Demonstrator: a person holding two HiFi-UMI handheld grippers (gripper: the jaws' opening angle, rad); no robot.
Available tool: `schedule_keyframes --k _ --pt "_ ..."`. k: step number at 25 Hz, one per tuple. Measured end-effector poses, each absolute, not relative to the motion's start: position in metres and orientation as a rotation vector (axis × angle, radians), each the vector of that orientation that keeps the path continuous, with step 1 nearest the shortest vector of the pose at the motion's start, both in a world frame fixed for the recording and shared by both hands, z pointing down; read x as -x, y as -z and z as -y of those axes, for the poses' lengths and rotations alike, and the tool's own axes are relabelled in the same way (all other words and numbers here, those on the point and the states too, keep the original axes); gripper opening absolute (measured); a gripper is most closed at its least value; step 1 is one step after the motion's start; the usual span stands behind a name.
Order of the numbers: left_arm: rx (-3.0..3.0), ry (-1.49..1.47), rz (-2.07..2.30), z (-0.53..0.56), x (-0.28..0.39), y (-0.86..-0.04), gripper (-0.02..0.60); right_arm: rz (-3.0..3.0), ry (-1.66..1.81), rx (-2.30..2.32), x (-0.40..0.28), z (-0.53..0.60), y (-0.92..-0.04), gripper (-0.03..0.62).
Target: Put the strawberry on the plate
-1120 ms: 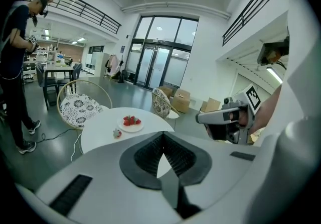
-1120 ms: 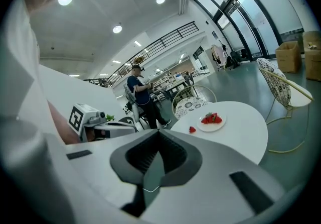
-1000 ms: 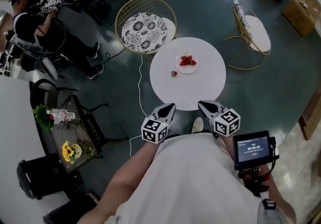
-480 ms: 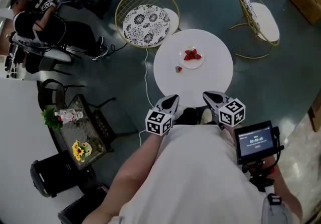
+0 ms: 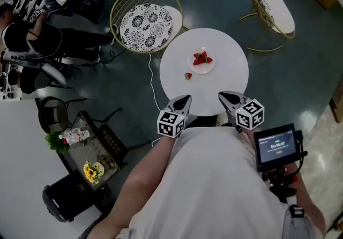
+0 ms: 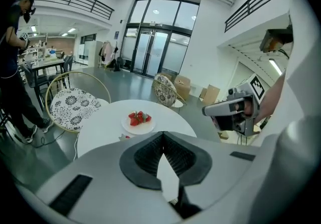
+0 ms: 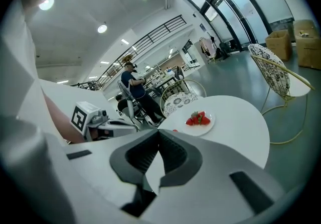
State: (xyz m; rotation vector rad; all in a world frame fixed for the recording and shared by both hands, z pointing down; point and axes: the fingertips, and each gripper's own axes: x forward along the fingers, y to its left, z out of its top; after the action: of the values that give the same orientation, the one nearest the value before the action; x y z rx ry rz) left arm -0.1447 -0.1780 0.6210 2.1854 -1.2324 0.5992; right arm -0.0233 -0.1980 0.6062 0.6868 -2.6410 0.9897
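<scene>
Nearest in the head view, a pale shirt [image 5: 214, 189] fills the bottom of the frame and hides the floor and the table's near rim. Just past it I hold both tools side by side. The left gripper [image 5: 184, 99] is clenched on nothing, its jaws meeting at the tip. The right gripper [image 5: 224, 95] looks clenched and empty too. A small screen [image 5: 276, 146] sits at 4 o'clock from the right gripper; its readout is too small to read.

At 12 o'clock from the grippers stands the round white table [image 5: 230, 72]. The strawberry [image 5: 187, 75] lies on the bare tabletop at about 7 o'clock from the plate [image 5: 208, 68], near it but apart. The plate already carries a small heap of berries [image 5: 201, 59]; I cannot count them.

I judge this to be the approach, with nothing picked up yet. Next, one gripper has to open, reach the strawberry and close on it gently, since it looks small and soft. The left gripper is on the strawberry's side.

In both gripper views the gripper's own body covers most of the strawberry, and only a red speck shows. Beyond the table, a chair [image 5: 146, 23] with a patterned cushion stands at 10 o'clock and another at 2 o'clock. A seated person [image 5: 27, 37] at the far left is partly cut off by the frame edge.
</scene>
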Motion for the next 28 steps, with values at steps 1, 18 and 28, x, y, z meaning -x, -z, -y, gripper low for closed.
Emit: schedule_keyframes --k 1,18,28 --pt "-2.184 -0.617 1.22 0.182 0.148 -0.629 0.006 2.635 -0.998 -0.696 0.026 0.202 -0.611 0.006" --pt "-2.154 -0.936 1.074 0.234 0.16 -0.688 0.009 2.53 -1.07 -0.809 0.016 0.223 -0.61 0.006" --pt "-2.166 -1.146 0.948 0.258 0.169 -0.715 0.097 2.482 -1.115 -0.898 0.003 0.227 -0.614 0.006"
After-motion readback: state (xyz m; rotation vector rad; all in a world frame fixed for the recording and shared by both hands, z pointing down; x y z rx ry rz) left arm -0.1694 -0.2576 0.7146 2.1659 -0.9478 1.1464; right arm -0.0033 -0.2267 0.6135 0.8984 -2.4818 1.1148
